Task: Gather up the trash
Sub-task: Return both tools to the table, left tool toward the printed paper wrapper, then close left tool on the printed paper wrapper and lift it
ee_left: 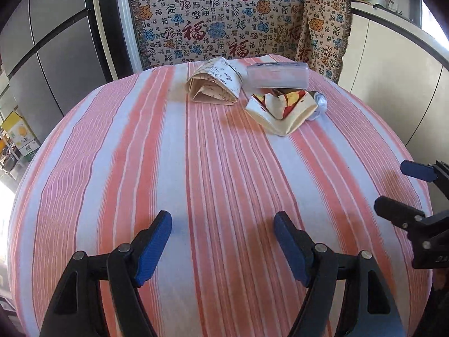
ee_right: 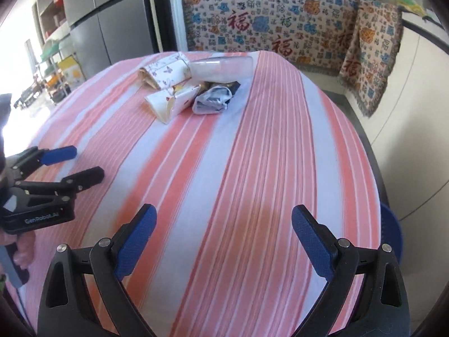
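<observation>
- Table (ee_left: 196, 168): striped cloth spans under both sets of fingers.
- Left gripper (ee_left: 223, 243), right gripper (ee_right: 224, 234): fingers spread, nothing between them.
- Trash (ee_left: 277, 109): clustered well ahead of both fingertips, untouched.

Striped pink tablecloth (ee_left: 213, 168), folded floral paper (ee_left: 214, 84), clear plastic box (ee_left: 277, 75), crumpled wrappers (ee_left: 280, 109) on it

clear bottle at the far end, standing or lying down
Lying down. The clear bottle rests on its side on the tablecloth, long axis level, behind the crumpled wrappers.
</observation>
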Demonstrator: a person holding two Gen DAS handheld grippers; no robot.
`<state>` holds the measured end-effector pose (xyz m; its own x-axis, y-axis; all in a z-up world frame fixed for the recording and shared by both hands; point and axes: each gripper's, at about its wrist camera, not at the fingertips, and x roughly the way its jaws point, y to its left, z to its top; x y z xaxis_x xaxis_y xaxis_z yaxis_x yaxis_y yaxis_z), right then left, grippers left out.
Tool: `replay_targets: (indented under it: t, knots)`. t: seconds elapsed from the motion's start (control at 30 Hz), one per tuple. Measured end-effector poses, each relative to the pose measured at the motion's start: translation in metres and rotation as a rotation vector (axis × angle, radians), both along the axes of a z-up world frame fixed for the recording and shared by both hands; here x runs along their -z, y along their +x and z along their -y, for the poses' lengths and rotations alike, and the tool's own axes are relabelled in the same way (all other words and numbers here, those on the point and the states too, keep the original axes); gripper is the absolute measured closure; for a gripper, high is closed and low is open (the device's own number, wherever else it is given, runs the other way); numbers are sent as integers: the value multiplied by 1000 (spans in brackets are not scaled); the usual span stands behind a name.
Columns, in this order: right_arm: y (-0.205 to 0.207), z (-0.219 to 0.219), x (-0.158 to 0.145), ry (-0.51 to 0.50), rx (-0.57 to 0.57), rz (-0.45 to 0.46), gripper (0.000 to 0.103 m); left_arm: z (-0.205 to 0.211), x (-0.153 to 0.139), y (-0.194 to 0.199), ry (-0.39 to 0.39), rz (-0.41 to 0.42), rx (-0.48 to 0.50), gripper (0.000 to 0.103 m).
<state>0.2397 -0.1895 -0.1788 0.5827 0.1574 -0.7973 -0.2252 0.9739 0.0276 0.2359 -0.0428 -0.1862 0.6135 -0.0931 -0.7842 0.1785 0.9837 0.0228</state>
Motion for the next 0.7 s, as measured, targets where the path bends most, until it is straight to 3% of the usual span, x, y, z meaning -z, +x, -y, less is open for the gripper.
replay_targets:
  t: [0.27,0.47,0.6,0.7]
  knots:
    - [4,-2,13,-37,20,5,1,1,3,3,3,-9,21,16]
    - [6,-2,12,-39,26,4,1,-3,2,6,-11,-11,24,15]
    - [5,-1,12,-38,27,5,0,-12,-20,26,-149,37,45,15]
    - [5,-1,12,-39,28,5,0,-11,-31,55,-210,43,82,15]
